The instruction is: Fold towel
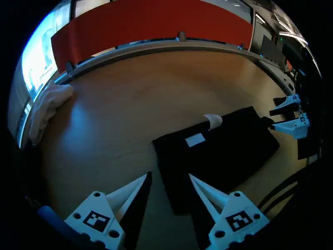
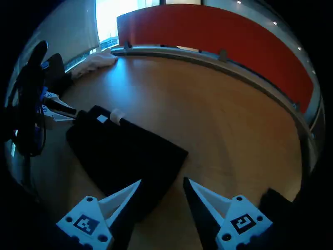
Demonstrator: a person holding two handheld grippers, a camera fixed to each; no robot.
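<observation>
A: Wooden table (image 1: 137, 104), red partition (image 1: 154, 25) at the far edge. Where is the black towel (image 1: 216, 146)?
B: Lying flat at the near side, apparently folded already. Left gripper (image 1: 169, 175) and right gripper (image 2: 162, 180) stand wide, empty; further folds may remain.

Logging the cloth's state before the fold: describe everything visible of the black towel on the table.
The black towel lies flat on the wooden table as a long rectangle of soft-looking matte cloth; whether it is already folded is hard to tell. A small white patch sits on top, and a pale tag sticks out at one long edge. The left gripper and right gripper, both open, are at its opposite short ends; contact cannot be told.
</observation>
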